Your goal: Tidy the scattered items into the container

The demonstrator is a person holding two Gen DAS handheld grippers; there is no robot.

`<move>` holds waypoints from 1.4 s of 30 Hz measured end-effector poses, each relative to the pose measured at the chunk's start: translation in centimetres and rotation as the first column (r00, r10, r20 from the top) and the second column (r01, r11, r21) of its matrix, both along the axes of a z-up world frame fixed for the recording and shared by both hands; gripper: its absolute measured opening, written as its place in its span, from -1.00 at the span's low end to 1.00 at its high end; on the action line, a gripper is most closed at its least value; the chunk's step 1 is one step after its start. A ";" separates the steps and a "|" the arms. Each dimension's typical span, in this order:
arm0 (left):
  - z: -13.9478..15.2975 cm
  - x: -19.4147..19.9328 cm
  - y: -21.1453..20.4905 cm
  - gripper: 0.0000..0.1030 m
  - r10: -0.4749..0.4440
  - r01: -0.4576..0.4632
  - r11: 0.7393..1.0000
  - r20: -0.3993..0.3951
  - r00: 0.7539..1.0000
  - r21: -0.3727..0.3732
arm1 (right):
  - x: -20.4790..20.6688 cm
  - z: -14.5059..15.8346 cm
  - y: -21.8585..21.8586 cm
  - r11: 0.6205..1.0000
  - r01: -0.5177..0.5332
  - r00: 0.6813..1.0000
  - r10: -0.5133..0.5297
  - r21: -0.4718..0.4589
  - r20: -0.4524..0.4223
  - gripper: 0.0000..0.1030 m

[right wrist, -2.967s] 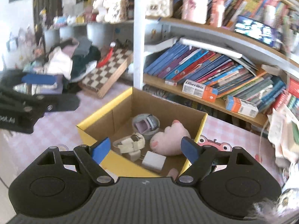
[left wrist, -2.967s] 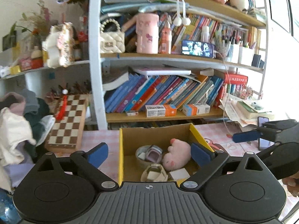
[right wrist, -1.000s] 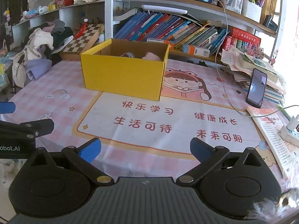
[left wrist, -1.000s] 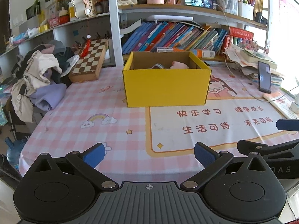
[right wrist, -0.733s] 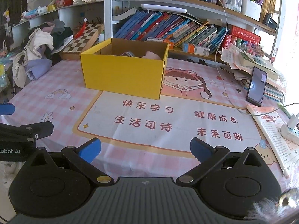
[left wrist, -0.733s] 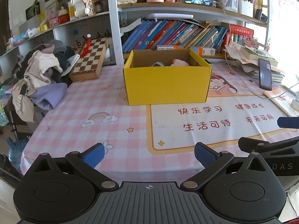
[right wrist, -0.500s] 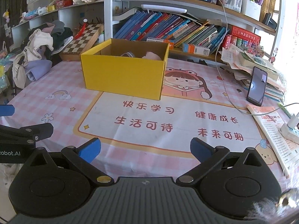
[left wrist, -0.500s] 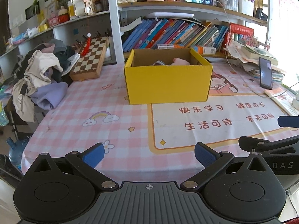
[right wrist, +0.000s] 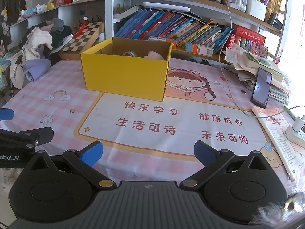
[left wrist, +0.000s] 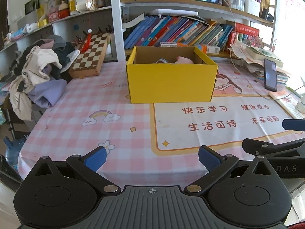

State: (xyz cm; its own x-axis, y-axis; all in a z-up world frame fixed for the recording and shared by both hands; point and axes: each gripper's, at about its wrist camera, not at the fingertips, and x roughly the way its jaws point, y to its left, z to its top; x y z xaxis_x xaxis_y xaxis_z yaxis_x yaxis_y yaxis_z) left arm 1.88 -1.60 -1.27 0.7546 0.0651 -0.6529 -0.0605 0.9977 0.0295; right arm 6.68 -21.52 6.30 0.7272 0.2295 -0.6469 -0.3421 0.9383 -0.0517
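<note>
Yellow box (left wrist: 171,85) on the table, one pink plush (left wrist: 184,59) inside; two claws, left claw (left wrist: 151,158) and right claw (right wrist: 148,152), both agape, empty.

A table covered by a pink checked cloth (left wrist: 80,133) carries a yellow cardboard box (left wrist: 171,84) standing on the far half, its right part on a printed mat (right wrist: 171,126) with red characters. At the far left a wooden chessboard (left wrist: 89,57) leans beside a heap of clothes (left wrist: 38,72). On the right lie a stack of papers and books (right wrist: 266,66), 1 propped phone (right wrist: 261,87), a booklet (right wrist: 280,139) and a white power strip (right wrist: 295,133).
</note>
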 end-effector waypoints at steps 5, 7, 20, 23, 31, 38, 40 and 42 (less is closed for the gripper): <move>-0.2 0.2 0.2 1.00 0.002 -0.002 1.000 -0.011 1.000 0.000 | 0.2 0.0 0.4 1.000 0.002 1.000 -0.002 -0.002 -0.004 1.00; -0.2 0.3 0.4 1.00 0.001 -0.001 1.000 -0.012 1.000 -0.003 | 0.2 -0.1 0.5 1.000 0.001 1.000 -0.001 -0.005 -0.005 1.00; -0.4 0.8 0.8 1.00 -0.006 0.005 1.000 -0.023 1.000 -0.021 | 0.6 -0.2 1.4 1.000 0.008 1.000 -0.009 -0.021 -0.017 1.00; -0.5 0.9 0.9 1.00 -0.005 0.004 1.000 -0.028 1.000 -0.022 | 0.7 -0.3 1.5 1.000 0.009 1.000 -0.010 -0.021 -0.021 1.00; -0.5 1.2 0.7 1.00 -0.016 0.015 1.000 -0.027 1.000 -0.023 | 1.1 -0.4 1.5 1.000 0.017 0.999 -0.018 -0.023 -0.029 1.00; -0.5 1.3 0.6 1.00 -0.030 0.029 0.999 -0.009 1.000 -0.046 | 1.5 -0.5 1.4 0.999 0.020 0.999 -0.021 -0.025 -0.036 1.00; -0.5 1.4 0.6 1.00 -0.031 0.031 0.998 -0.004 0.999 -0.051 | 1.6 -0.6 1.4 0.999 0.020 0.999 -0.021 -0.026 -0.038 1.00; -0.5 1.5 0.7 1.00 -0.031 0.030 0.998 -0.004 1.000 -0.057 | 1.7 -0.6 1.4 0.999 0.021 0.999 -0.022 -0.027 -0.040 1.00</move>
State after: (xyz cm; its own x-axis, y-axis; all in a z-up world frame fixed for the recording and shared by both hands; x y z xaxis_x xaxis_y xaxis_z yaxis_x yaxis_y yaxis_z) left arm 3.42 -0.86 -1.80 0.7522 0.0044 -0.6589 -0.0300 0.9992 -0.0276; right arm 8.39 -20.12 5.69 0.7049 0.1970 -0.6814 -0.3245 0.9438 -0.0628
